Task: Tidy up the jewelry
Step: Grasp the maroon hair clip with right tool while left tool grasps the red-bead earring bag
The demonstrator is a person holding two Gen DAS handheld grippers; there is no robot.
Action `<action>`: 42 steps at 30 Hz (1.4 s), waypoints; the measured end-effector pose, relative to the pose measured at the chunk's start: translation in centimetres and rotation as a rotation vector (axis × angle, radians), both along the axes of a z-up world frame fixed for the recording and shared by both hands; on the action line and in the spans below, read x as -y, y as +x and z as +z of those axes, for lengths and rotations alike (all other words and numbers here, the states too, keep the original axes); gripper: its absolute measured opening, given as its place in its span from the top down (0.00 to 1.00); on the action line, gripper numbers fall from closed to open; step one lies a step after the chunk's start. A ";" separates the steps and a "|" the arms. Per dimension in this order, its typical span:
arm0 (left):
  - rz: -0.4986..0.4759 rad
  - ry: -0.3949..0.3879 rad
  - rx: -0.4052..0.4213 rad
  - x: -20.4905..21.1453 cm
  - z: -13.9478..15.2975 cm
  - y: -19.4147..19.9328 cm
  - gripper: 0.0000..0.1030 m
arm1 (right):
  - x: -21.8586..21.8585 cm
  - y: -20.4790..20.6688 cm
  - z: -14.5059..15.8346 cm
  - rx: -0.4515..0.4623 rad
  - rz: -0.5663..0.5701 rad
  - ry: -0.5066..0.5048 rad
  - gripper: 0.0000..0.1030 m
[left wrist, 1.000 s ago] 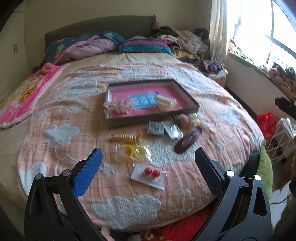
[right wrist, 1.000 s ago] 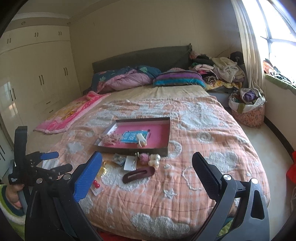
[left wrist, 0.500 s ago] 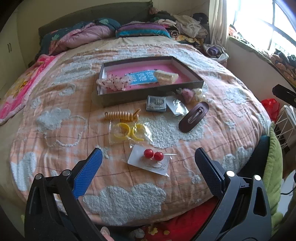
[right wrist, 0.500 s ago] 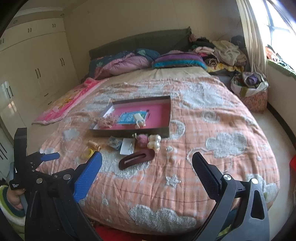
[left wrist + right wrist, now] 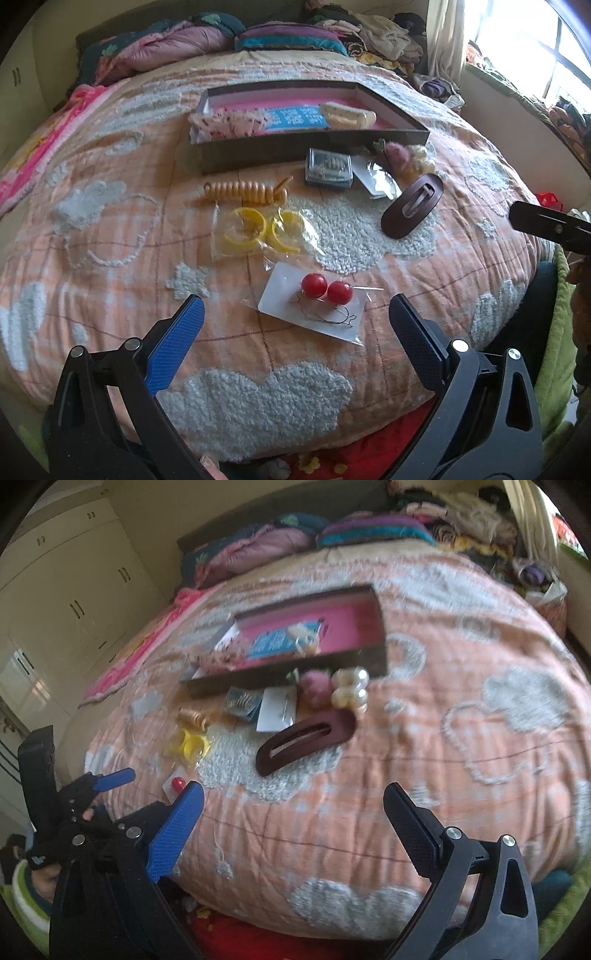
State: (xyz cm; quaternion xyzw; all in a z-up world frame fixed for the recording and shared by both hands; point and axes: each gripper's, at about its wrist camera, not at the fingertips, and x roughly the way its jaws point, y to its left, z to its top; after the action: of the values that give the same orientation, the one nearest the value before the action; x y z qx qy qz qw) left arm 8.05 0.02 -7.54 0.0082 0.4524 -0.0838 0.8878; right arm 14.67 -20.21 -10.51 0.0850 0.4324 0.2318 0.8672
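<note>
Earrings (image 5: 327,290) with two red beads sit on a white card inside a clear plastic sleeve, lying flat on the bed (image 5: 110,266) just ahead of my left gripper (image 5: 291,325), whose fingers stand wide apart and empty with the packet roughly centred between them. I judge this packet to be very light, thin and floppy; the sleeve looks slick, and the soft quilt under it will give way when I press down, so pinching it flat from above may only push it into the bedding. The better hold, I think, is on a card edge or corner, away from the beads and the fine wire hooks, which look easy to bend. Beyond it lie the yellow hoops (image 5: 258,230) in their own crinkled bag, a coiled amber hair tie (image 5: 245,190), a small blue packet (image 5: 328,168), and a brown hair clip (image 5: 413,205), which looks stiff and smooth and could be taken across its narrow width. The dark box (image 5: 314,149) with a pink lining sits behind them, already holding a few pieces; it looks like the place these belong. My right gripper (image 5: 291,812) hangs open too, holding nothing, low over the near edge of the bed, with the brown clip the closest piece ahead of it. Its view is blurred, so finer detail there I cannot make out.
</note>
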 end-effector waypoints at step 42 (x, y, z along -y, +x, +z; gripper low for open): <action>-0.128 0.029 0.005 3.4 -1.9 1.2 0.27 | 4.7 3.7 -1.8 -0.069 -0.221 0.265 0.67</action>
State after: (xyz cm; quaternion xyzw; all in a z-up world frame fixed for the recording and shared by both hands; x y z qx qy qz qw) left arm 9.27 -3.41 -9.48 0.0503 0.4500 -0.1339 0.8815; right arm 18.38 -24.88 -12.30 0.2534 0.4158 0.1869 0.8532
